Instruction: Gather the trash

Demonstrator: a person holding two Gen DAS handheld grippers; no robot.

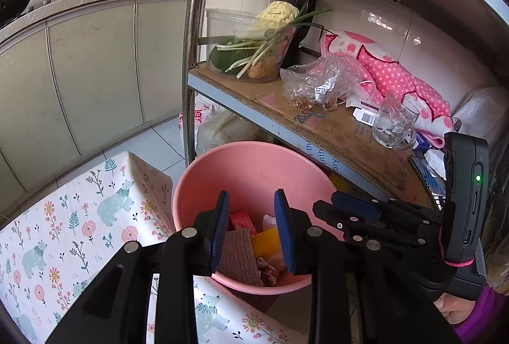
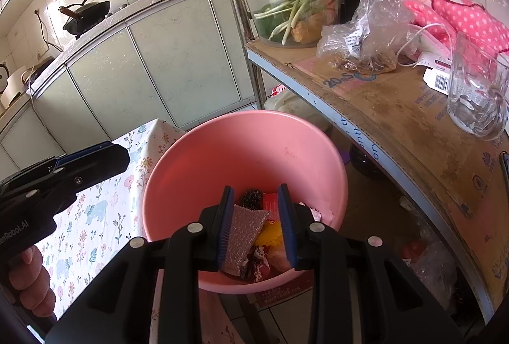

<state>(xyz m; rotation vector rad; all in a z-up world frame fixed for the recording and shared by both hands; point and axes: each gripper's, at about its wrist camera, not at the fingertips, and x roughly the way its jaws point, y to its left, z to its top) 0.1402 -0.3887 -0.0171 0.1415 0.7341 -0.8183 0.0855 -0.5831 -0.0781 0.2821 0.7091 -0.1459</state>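
Cardboard shelf liner (image 2: 397,108): "20", partly legible.
Left gripper (image 2: 92,158) body: "Robot.AI", start cut off.
Barcode label (image 2: 440,81): digits unreadable.

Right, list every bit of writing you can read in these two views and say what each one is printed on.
"20" then unclear letters: cardboard sheet on the shelf, near its front edge.
"enRobot.AI", start cut off: side of the left gripper.
Barcode label beside the glass mug: bars visible, digits too small.
Sticker on the plastic bag: too blurred.
Red character on the white bag under the shelf: unclear.
Red carton under the pink basin: print too small.
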